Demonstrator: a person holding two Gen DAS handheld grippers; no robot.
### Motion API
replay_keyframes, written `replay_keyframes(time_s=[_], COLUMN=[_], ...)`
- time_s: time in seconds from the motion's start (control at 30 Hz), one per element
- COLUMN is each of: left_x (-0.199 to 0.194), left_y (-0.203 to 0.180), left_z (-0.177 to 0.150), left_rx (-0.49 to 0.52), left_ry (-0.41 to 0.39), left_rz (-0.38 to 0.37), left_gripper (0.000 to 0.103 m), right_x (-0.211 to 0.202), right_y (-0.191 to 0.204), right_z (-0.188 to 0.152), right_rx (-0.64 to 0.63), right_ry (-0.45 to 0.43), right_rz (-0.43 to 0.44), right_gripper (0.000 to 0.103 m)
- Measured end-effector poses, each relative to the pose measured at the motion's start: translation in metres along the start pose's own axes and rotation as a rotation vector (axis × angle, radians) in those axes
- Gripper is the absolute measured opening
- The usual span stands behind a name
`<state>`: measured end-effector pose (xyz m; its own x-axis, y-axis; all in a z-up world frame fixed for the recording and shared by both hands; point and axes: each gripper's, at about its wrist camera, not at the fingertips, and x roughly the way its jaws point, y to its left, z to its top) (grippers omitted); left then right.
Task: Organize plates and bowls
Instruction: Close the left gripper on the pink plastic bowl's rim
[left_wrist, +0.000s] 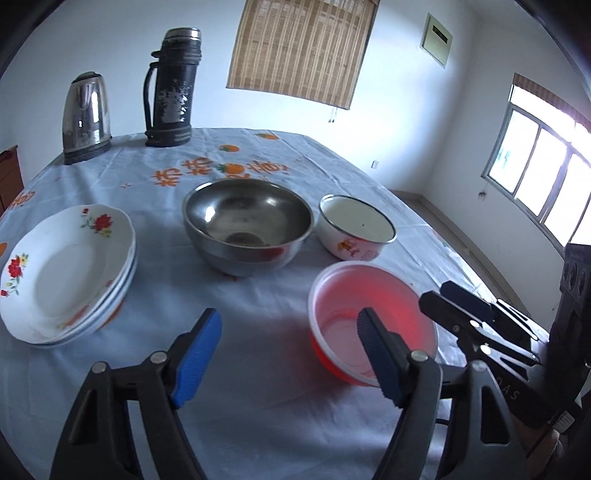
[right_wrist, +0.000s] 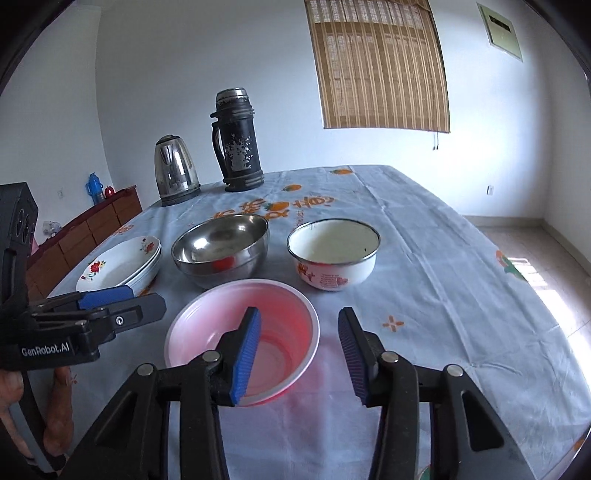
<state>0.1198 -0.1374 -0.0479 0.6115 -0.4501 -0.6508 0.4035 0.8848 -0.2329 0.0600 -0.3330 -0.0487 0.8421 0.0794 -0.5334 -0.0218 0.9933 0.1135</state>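
Observation:
A red plastic bowl (left_wrist: 373, 321) (right_wrist: 243, 332) sits nearest on the table. Behind it stand a steel bowl (left_wrist: 247, 230) (right_wrist: 221, 249) and a white enamel bowl (left_wrist: 354, 227) (right_wrist: 332, 254). A stack of white flowered plates (left_wrist: 66, 273) (right_wrist: 118, 264) lies at the left. My left gripper (left_wrist: 290, 354) is open and empty, above the cloth just left of the red bowl; it also shows in the right wrist view (right_wrist: 122, 299). My right gripper (right_wrist: 299, 354) is open and straddles the red bowl's right rim, one finger inside; it also shows in the left wrist view (left_wrist: 454, 299).
A steel kettle (left_wrist: 86, 118) (right_wrist: 175, 170) and a black thermos (left_wrist: 171, 88) (right_wrist: 238, 140) stand at the table's far side. The blue printed tablecloth (left_wrist: 258, 387) (right_wrist: 443, 295) covers the table. A wooden cabinet (right_wrist: 92, 225) stands at the left wall.

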Motion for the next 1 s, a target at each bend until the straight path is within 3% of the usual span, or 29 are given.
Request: replay_keyframes(time_s=[0.23, 0.43, 1.0], left_x=[0.015, 0.022, 0.012], left_y=[-0.007, -0.016, -0.012], left_z=[-0.004, -0.007, -0.001], left_rx=[0.013, 0.029, 0.015], left_ry=[0.043, 0.055, 0.013], left_rz=[-0.004, -0.025, 0.016], left_gripper=[0.049, 0.028, 0.028], right_x=[0.007, 0.01, 0.007], right_y=[0.0, 0.002, 0.014], right_z=[-0.008, -0.01, -0.002], right_rx=[0.006, -0.011, -0.023], right_ry=[0.019, 0.031, 0.001], right_rz=[0.023, 0.037, 0.049], right_gripper=[0.038, 0.022, 0.02])
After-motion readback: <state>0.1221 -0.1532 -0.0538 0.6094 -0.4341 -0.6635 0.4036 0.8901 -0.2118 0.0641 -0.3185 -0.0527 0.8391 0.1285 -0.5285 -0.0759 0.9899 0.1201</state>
